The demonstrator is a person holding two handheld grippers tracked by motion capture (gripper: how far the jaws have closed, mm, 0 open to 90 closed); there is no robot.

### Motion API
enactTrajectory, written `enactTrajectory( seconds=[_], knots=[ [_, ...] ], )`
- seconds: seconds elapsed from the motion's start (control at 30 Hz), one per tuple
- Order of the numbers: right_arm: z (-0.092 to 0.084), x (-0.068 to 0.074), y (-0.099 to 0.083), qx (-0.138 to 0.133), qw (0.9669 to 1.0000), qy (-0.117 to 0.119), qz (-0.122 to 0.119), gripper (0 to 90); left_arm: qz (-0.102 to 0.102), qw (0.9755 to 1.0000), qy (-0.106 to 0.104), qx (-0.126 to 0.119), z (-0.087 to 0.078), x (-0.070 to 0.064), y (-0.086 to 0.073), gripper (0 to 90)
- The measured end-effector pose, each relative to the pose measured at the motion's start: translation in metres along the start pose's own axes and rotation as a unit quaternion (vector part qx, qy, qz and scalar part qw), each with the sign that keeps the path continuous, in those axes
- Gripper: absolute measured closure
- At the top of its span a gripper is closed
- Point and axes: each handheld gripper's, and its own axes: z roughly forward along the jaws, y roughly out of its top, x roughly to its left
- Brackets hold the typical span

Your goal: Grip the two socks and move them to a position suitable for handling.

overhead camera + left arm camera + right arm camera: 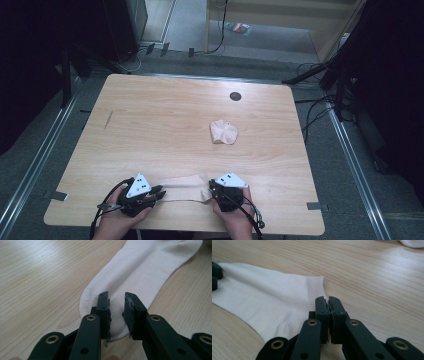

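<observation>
A flat cream sock (pixel 184 188) lies along the near edge of the wooden table (pixel 165 125), between my two grippers. My left gripper (pixel 161 192) stands at its toe end. In the left gripper view the jaws (pixel 117 298) are a little apart over the toe of the sock (pixel 140 272), which lies flat under the gap. My right gripper (pixel 212 186) is at the cuff end. There its jaws (pixel 328 300) are pressed together on the cuff's edge, and the sock (pixel 262 297) wrinkles toward them.
A second cream sock, rolled into a ball (pixel 223 132), sits right of the table's middle, and its edge (pixel 412 243) reaches into the right gripper view. A dark round grommet (pixel 235 96) marks the far side. Cables and stand legs (pixel 320 75) lie on the floor beyond.
</observation>
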Motion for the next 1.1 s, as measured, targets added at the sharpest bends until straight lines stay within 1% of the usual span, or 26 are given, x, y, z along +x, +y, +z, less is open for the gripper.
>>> enactTrajectory(
  seconds=[0.03,0.07,0.1,0.13,0.17,0.2,0.23,0.27,0.3,0.37,0.4,0.43,0.47,0.5,0.57,0.6,0.63,0.7,0.73,0.77,0.87,0.93,0.97,1.03,1.07,1.1],
  knots=[
    [0.0,0.0,0.0,0.0,1.0,-0.001,0.0,86.9,-0.003,1.0,-0.004,0.0,0.0,0.001,0.0,74.4],
    [0.0,0.0,0.0,0.001,1.0,0.007,0.003,83.3,-0.007,0.9998,-0.016,-0.005,0.0,0.002,0.0,71.3],
    [-0.001,0.0,0.0,0.001,0.9998,0.019,0.004,76.7,-0.013,0.9994,-0.03,-0.01,0.0,0.004,0.0,67.6],
    [-0.002,-0.001,0.0,-0.005,0.9996,0.026,0.009,72.1,-0.017,0.9989,-0.039,-0.019,-0.001,0.006,0.0,63.8],
    [-0.004,-0.003,0.001,-0.012,0.9993,0.033,0.015,70.7,-0.031,0.9977,-0.046,-0.039,-0.003,0.01,0.0,60.5],
    [-0.008,-0.007,0.003,-0.023,0.9987,0.038,0.024,67.4,-0.038,0.9969,-0.047,-0.05,-0.005,0.012,0.001,56.7],
    [-0.01,-0.009,0.005,-0.027,0.9987,0.036,0.024,65.0,-0.048,0.9958,-0.047,-0.062,-0.007,0.014,0.001,54.0],
    [-0.011,-0.011,0.007,-0.031,0.9988,0.032,0.021,62.4,-0.062,0.9938,-0.047,-0.08,-0.009,0.018,0.002,51.3],
    [-0.012,-0.014,0.01,-0.035,0.9988,0.027,0.021,59.8,-0.074,0.992,-0.042,-0.093,-0.011,0.021,0.002,48.8],
    [-0.013,-0.022,0.016,-0.041,0.9985,0.022,0.027,54.1,-0.09,0.9889,-0.019,-0.117,-0.014,0.028,0.004,42.4],
    [-0.013,-0.026,0.02,-0.046,0.9983,0.018,0.032,51.5,-0.094,0.988,-0.01,-0.122,-0.015,0.031,0.005,39.1],
    [-0.013,-0.029,0.023,-0.049,0.998,0.012,0.038,50.0,-0.105,0.9856,0.0,-0.133,-0.016,0.036,0.007,37.5],
    [-0.013,-0.033,0.028,-0.054,0.9975,0.006,0.045,47.8,-0.114,0.9834,0.004,-0.141,-0.017,0.04,0.009,35.1],
    [-0.013,-0.037,0.033,-0.058,0.9973,0.003,0.046,46.0,-0.12,0.982,0.008,-0.146,-0.017,0.044,0.011,33.7],
    [-0.012,-0.041,0.042,-0.063,0.9972,-0.011,0.04,43.1,-0.126,0.9799,0.021,-0.153,-0.016,0.051,0.016,32.3],
    [-0.012,-0.044,0.047,-0.065,0.9971,-0.017,0.036,41.7,-0.131,0.9792,0.021,-0.153,-0.015,0.054,0.017,31.6],
    [-0.011,-0.046,0.05,-0.066,0.997,-0.021,0.035,40.4,-0.138,0.9775,0.022,-0.158,-0.012,0.059,0.021,31.3],
    [-0.009,-0.053,0.06,-0.069,0.9965,-0.035,0.032,38.1,-0.141,0.9765,0.033,-0.159,-0.005,0.067,0.027,28.8],
    [-0.008,-0.058,0.065,-0.072,0.996,-0.041,0.035,37.9,-0.145,0.9758,0.036,-0.16,-0.003,0.069,0.029,28.0],
    [-0.007,-0.061,0.069,-0.072,0.9959,-0.042,0.036,37.7,-0.144,0.9755,0.047,-0.16,0.002,0.074,0.032,27.2],
    [0.003,-0.073,0.081,-0.067,0.9954,-0.058,0.038,36.4,-0.145,0.9727,0.081,-0.163,0.012,0.085,0.033,27.1],
    [0.012,-0.078,0.088,-0.059,0.9955,-0.066,0.033,35.3,-0.149,0.9697,0.09,-0.171,0.015,0.09,0.029,27.1],
    [0.017,-0.081,0.092,-0.056,0.9955,-0.069,0.033,35.2,-0.151,0.9689,0.095,-0.171,0.017,0.092,0.027,27.5],
    [0.025,-0.085,0.098,-0.052,0.9955,-0.073,0.032,34.1,-0.16,0.9682,0.089,-0.17,0.018,0.095,0.025,27.3],
    [0.032,-0.087,0.103,-0.045,0.9954,-0.08,0.027,33.2,-0.161,0.9678,0.088,-0.173,0.017,0.095,0.025,27.0],
    [0.036,-0.088,0.105,-0.045,0.9952,-0.082,0.028,33.2,-0.162,0.967,0.09,-0.175,0.016,0.094,0.024,27.1]
  ],
)
